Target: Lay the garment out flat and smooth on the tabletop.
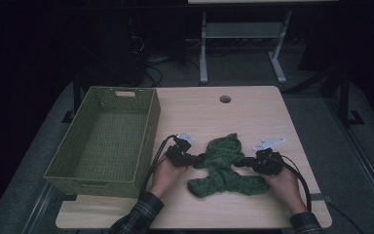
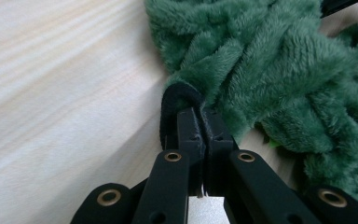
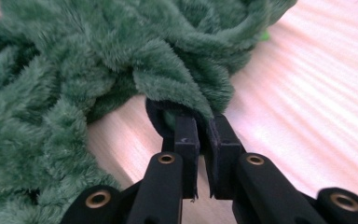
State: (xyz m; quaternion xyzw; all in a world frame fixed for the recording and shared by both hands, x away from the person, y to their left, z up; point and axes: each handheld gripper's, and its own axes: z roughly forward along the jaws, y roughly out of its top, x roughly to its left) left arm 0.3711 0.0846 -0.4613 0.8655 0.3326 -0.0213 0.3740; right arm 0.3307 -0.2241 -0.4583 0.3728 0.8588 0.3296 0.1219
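While the fuzzy green cloth (image 1: 224,165) lies in a crumpled heap on the pale wooden surface (image 1: 253,112), two hands work at it from both sides. On the cloth's left edge, the left tongs (image 1: 196,159) are pressed together and pinch a fold of the green fuzz — the left gripper view shows the cloth (image 2: 261,70) bunched right at the black tips (image 2: 200,119). On the cloth's right edge, the right tongs (image 1: 239,162) are pinching too, with a soft flap of cloth (image 3: 121,70) caught between the tips (image 3: 198,123). Well to the left of the cloth sits a green woven basket (image 1: 148,126) — it reaches farther back on the surface than the cloth does. A round hole (image 1: 225,99) shows in the surface behind the cloth.
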